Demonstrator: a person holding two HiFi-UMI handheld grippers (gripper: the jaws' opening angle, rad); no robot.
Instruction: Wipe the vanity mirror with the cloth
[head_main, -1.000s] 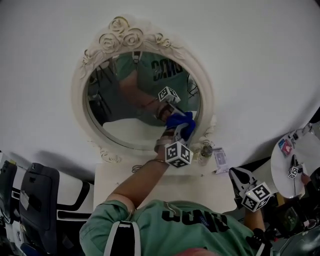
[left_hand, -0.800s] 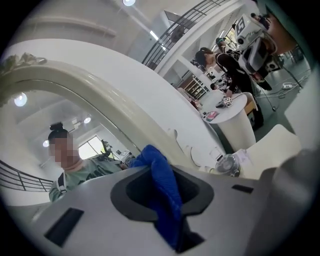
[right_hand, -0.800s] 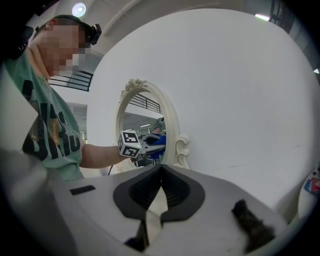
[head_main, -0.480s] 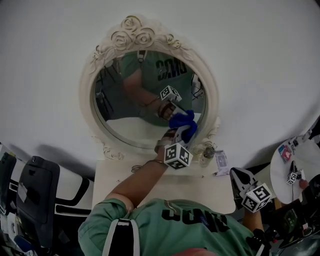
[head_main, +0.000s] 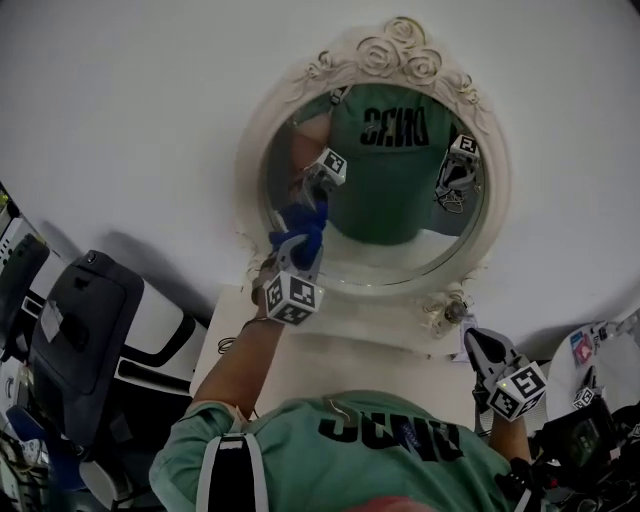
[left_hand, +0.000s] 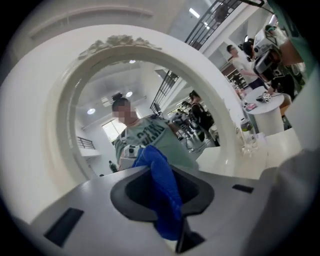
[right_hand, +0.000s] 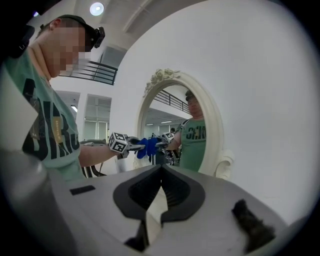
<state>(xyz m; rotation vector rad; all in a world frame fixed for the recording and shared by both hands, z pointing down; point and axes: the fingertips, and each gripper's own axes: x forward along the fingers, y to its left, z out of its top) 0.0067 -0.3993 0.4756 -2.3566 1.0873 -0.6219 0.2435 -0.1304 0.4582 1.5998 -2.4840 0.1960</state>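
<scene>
Left tongs (head_main: 299, 246) clamped on blue cloth (head_main: 306, 228) against vanity mirror (head_main: 400, 205), right tongs (head_main: 483, 350) closed, empty.

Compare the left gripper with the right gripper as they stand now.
The left gripper has its jaws shut on the blue cloth; the right gripper has its jaws together with nothing between them. The left gripper is raised to the mirror, at the left of its glass; the right gripper hangs low, below the frame and away from the glass. Both carry a cube with square markers.
</scene>
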